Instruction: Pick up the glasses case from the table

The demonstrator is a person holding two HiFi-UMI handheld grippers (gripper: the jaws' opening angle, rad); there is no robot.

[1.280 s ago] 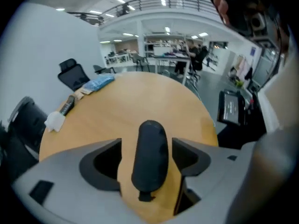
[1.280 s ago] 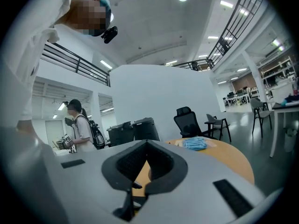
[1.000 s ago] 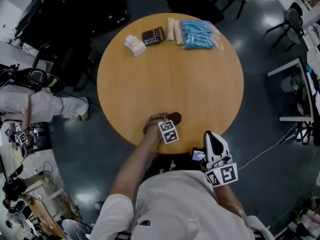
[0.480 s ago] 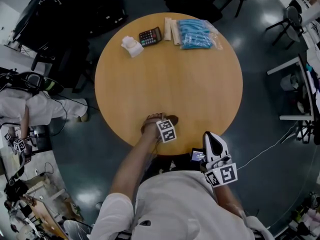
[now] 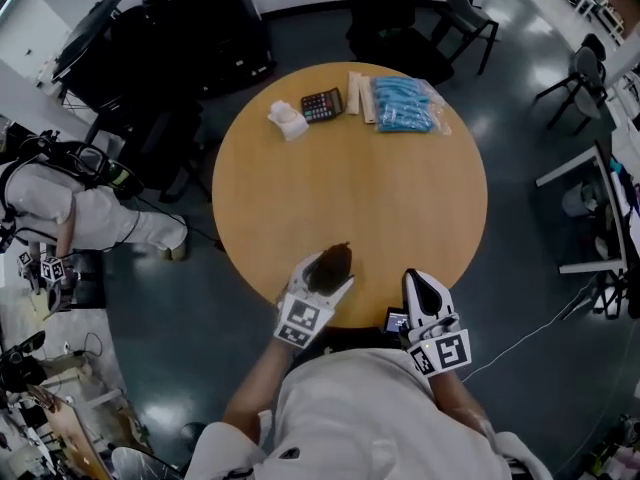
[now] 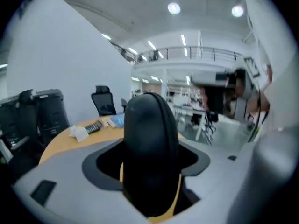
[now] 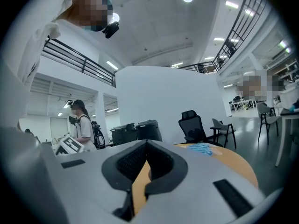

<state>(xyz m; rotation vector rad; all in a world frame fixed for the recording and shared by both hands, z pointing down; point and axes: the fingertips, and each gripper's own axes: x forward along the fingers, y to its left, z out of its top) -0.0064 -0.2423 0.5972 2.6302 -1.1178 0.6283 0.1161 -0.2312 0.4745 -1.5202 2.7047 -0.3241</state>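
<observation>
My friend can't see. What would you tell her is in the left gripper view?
A dark glasses case stands upright, clamped between the left gripper's grey fingers. Behind it is a round wooden table with a calculator, a white tissue and a blue packet, plus a black office chair.

The round wood-look worktop is smooth and matt; the dark oval glasses case has a smooth, faintly glossy shell.
</observation>
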